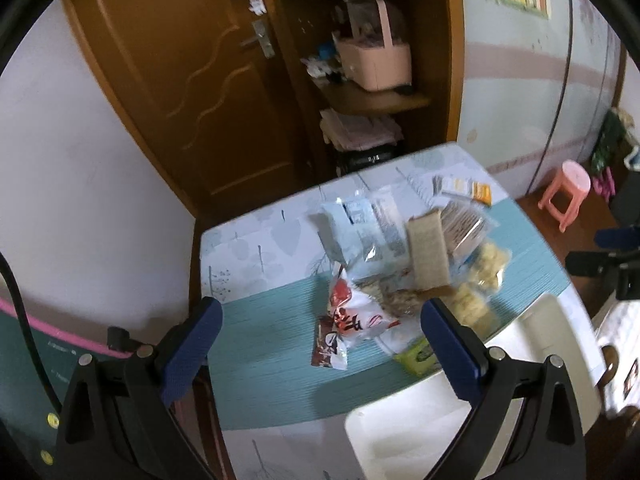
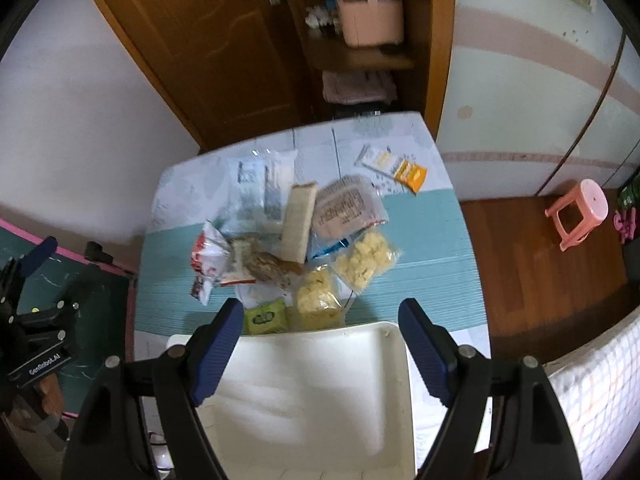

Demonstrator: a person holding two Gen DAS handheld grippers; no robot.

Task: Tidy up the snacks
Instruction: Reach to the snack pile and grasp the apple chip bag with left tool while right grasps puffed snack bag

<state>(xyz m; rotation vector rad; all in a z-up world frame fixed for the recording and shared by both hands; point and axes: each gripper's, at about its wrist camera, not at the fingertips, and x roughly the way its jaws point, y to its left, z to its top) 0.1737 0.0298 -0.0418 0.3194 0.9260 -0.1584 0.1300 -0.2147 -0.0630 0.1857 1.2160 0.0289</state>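
Note:
A heap of snack packets lies on the small table [image 2: 432, 248]: a red and white bag [image 1: 352, 320] [image 2: 208, 256], a clear bluish bag [image 1: 356, 232] [image 2: 256, 188], a long beige bar [image 1: 428, 252] [image 2: 298, 220], yellow puff bags [image 2: 366, 260], a small green packet [image 2: 266, 316] [image 1: 418, 354], and an orange sachet [image 2: 408, 172] apart at the back. An empty white tray [image 2: 304, 396] [image 1: 540, 340] sits at the near edge. My left gripper [image 1: 320, 340] is open above the red bag. My right gripper [image 2: 320, 336] is open above the tray's far rim.
A wooden door [image 1: 180, 92] and open shelves with a pink basket [image 1: 376, 60] stand behind the table. A pink stool [image 2: 576, 212] is on the wood floor to the right. A white wall is on the left.

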